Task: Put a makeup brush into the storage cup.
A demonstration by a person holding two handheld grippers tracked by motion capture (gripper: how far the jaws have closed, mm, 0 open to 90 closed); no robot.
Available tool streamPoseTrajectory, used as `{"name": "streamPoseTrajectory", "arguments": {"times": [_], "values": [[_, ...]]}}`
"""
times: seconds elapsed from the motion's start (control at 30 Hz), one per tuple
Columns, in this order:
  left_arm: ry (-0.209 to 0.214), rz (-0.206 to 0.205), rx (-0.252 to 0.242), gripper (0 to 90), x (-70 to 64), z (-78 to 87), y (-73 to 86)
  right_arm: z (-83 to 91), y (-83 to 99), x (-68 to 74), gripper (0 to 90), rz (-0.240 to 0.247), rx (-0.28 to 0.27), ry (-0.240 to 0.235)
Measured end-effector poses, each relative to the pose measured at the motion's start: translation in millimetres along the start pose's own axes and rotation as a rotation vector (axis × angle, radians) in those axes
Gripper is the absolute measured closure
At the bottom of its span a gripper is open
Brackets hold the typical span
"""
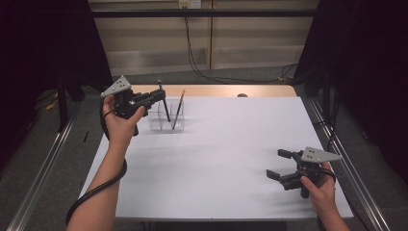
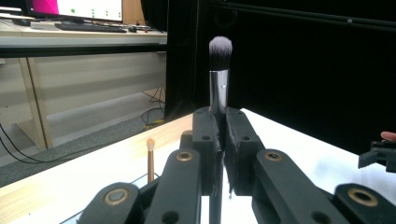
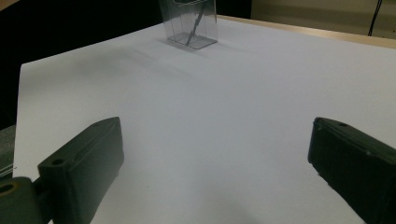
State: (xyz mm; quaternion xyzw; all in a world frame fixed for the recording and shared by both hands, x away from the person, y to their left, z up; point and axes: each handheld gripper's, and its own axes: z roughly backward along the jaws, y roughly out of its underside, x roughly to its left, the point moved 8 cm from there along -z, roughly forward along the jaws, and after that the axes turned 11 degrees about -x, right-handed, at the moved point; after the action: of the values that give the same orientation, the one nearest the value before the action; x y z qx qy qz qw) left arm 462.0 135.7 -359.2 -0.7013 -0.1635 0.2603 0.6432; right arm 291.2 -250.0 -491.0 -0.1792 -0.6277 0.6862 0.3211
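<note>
A clear plastic organizer (image 1: 166,120) stands on the white sheet at the back left and shows again as a clear box (image 3: 189,23) in the right gripper view. A dark-handled makeup brush (image 1: 163,103) stands upright in it, bristles up (image 2: 220,47), and my left gripper (image 1: 161,94) is shut on its handle, jaws pressed against the metal ferrule (image 2: 218,93). A second, thinner brush with a tan handle (image 1: 179,108) leans in the organizer; its pale tip (image 2: 150,144) shows to the left of my jaws. My right gripper (image 1: 279,163) hovers low at the front right, open with nothing between its jaws (image 3: 210,172).
The white sheet (image 1: 221,154) covers most of a wooden table (image 1: 211,90), whose bare strip shows at the back. Metal rails (image 1: 43,163) run along both sides. Black curtains hang left and right, and cables (image 1: 202,67) lie on the floor beyond the table.
</note>
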Motion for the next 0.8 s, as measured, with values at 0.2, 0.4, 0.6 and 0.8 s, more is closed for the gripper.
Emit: {"name": "streamPoseTrajectory", "arguments": {"times": [0.2,0.4,0.6,0.8], "values": [[-0.015,-0.007,0.004,83.7,5.3,-4.2,-1.8,-0.1,-0.2,0.1,3.1,0.000,-0.001,-0.001],[-0.033,-0.015,0.012,83.7,11.0,-8.7,-1.9,-0.2,-0.3,0.2,3.1,0.001,-0.001,-0.001],[-0.054,-0.017,0.008,83.7,16.8,-13.6,-0.2,0.0,-0.4,0.6,3.1,0.007,-0.001,-0.001],[-0.071,-0.016,0.005,83.7,20.9,-19.4,3.7,-0.1,0.0,0.7,3.1,0.006,0.003,0.000]]}}
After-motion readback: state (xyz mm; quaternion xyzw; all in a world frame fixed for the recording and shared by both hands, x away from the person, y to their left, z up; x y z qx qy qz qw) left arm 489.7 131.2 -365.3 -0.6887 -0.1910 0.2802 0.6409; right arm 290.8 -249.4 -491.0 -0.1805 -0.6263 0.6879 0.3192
